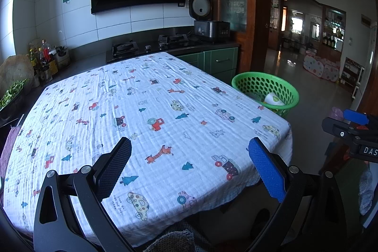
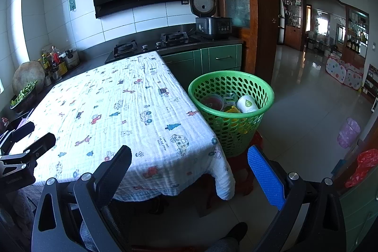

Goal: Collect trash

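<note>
The left gripper [image 1: 190, 167] hangs over the near edge of the desk [image 1: 141, 110], its jaws spread wide with nothing between them. One finger is black and the other blue, and both point out across the cloth. The desk is covered by a white cloth [image 1: 106, 91] printed with small cars, giraffes and trees, and no loose item lies on it.

The right gripper [image 2: 189, 171] sits off the desk's near right corner, above the floor [image 2: 295, 124]. Its jaws are also wide apart and hold nothing. In the left wrist view the right gripper shows at the far right edge; in the right wrist view the left gripper shows at the far left, just over the cloth.

The green basket [image 2: 259, 84] stands beside the right edge of the desk on a red stool [image 2: 256, 139]. The trash is inside it: a white paper cup [image 2: 246, 104] lying tilted against the right wall, a clear round container with something red in it [image 2: 212, 100] on the left, and yellow scraps [image 2: 232, 110] between them. From the left wrist view only the basket's rim and the cup [image 1: 274, 99] show past the desk's far right corner.

Behind the desk a gas stove [image 2: 151, 45] and a rice cooker [image 2: 212, 24] with its lid up sit along the tiled wall.
</note>
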A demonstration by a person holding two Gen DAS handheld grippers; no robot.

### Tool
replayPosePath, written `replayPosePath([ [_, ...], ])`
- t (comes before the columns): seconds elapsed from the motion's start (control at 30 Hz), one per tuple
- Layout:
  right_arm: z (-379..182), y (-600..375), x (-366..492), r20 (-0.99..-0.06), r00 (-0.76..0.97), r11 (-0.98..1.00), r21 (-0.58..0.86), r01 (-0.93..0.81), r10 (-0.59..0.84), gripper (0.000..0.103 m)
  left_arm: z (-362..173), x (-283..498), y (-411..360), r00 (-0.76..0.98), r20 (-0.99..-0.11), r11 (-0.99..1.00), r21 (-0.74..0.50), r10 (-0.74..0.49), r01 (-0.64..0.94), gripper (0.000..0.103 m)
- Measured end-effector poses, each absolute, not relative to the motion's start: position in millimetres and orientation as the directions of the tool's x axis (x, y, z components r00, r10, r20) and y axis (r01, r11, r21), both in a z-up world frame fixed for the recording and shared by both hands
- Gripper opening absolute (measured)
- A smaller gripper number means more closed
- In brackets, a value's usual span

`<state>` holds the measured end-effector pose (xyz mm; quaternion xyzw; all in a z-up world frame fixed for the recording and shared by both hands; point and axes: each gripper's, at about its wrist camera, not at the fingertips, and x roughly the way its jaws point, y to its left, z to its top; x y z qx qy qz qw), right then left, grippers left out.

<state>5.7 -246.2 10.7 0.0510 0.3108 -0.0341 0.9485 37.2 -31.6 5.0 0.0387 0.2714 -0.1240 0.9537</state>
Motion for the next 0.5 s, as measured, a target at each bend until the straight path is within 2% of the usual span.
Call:
replayPosePath([
  [0.5, 12.5, -245.6, 0.6, -0.567, 0.823, 0.992, 0.087, 0.094, -0.029, 0.095, 13.1, 31.7, -30.7, 0.838, -0.492, 0.96, 0.013, -0.238, 0.28, 0.098],
])
